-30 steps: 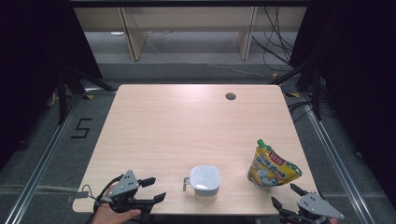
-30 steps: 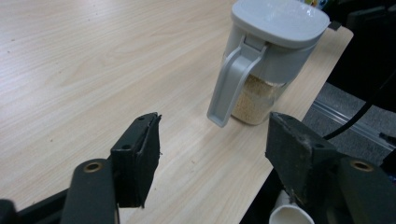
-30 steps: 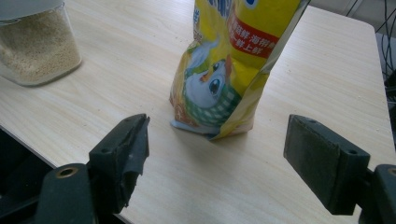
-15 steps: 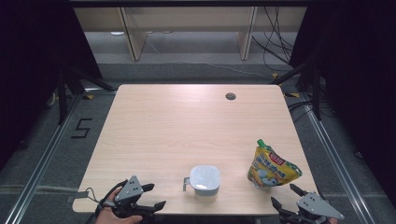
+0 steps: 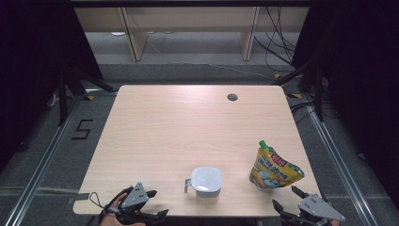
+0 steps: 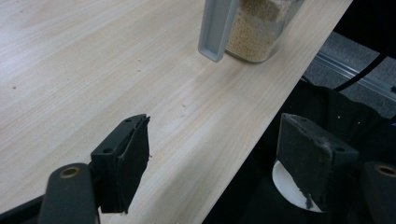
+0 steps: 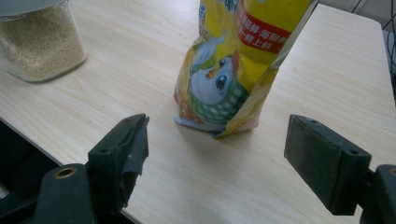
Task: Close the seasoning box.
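A clear jar [image 5: 206, 182] with a grey lid and side handle stands near the table's front edge, and it holds pale grain [image 6: 254, 28]. To its right stands a yellow pouch [image 5: 273, 167] with a green cap, upright. My left gripper [image 5: 159, 203] hovers at the front edge, left of the jar and apart from it. Its jaws [image 6: 215, 123] have just been opening and have nothing between them. My right gripper [image 5: 284, 196] sits just in front of the pouch [image 7: 233, 60], open and not touching it. The jar [image 7: 39, 42] stands off to that gripper's left.
The light wooden table [image 5: 188, 122] has a small round hole [image 5: 232, 97] at its back right. Its front edge [image 6: 243, 154] runs under my left gripper, with dark floor beyond. Metal rails flank the table, and a "5" [image 5: 83, 129] is marked on the floor at the left.
My left gripper has drawn back a little toward the table's front edge and its jaws have spread wider. The right gripper, jar and pouch have not moved.
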`<action>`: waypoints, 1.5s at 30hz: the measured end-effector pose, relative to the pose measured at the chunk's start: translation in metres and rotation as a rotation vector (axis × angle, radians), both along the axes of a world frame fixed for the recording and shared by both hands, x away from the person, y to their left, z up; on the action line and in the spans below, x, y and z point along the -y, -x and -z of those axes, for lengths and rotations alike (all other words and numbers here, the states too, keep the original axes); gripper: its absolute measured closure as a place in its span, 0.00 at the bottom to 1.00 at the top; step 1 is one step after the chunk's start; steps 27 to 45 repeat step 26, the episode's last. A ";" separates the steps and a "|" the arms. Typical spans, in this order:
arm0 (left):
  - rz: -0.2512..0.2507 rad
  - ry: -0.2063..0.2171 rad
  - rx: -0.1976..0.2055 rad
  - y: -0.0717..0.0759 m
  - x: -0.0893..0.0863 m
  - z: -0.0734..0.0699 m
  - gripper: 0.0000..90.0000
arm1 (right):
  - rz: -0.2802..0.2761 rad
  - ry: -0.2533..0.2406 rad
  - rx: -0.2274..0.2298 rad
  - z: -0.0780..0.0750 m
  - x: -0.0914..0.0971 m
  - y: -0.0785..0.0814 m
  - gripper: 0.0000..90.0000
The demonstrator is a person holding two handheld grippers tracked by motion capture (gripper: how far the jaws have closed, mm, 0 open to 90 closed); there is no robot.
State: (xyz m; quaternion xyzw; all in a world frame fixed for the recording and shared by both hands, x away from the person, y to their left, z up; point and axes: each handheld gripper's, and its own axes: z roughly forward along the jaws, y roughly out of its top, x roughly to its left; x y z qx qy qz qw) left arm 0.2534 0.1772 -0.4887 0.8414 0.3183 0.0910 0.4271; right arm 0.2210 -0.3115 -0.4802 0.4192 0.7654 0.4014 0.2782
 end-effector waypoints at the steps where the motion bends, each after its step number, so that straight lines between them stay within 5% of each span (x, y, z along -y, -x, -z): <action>1: 0.021 -0.030 0.014 -0.002 -0.002 -0.001 0.27 | -0.001 -0.001 -0.002 0.000 0.000 0.000 0.25; 3: 0.011 -0.035 0.010 -0.002 -0.003 -0.002 0.27 | 0.000 -0.001 -0.002 0.000 0.000 0.000 0.25; 4: -0.009 -0.001 -0.002 -0.001 -0.002 -0.001 0.27 | 0.000 -0.001 -0.002 0.000 0.000 0.000 0.25; 5: -0.004 -0.026 0.005 -0.002 -0.004 -0.002 0.27 | -0.001 -0.001 -0.002 0.000 0.000 0.000 0.25; 9: -0.005 -0.014 0.000 -0.002 -0.003 -0.001 0.27 | -0.005 0.016 0.027 0.000 0.001 -0.001 0.25; 10: -0.002 -0.013 0.000 -0.002 -0.003 -0.001 0.27 | 0.000 -0.001 -0.004 0.000 0.000 0.000 0.25; 12: -0.005 -0.015 0.000 -0.001 -0.003 -0.001 0.27 | -0.003 0.016 0.025 0.000 0.001 -0.001 0.25; 17: -0.005 -0.015 0.000 -0.001 -0.003 -0.001 0.27 | 0.022 -0.011 -0.022 0.000 -0.002 0.002 0.24; 45: -0.004 -0.016 0.005 -0.002 -0.003 -0.002 0.26 | 0.011 -0.016 -0.014 0.001 -0.002 0.001 0.24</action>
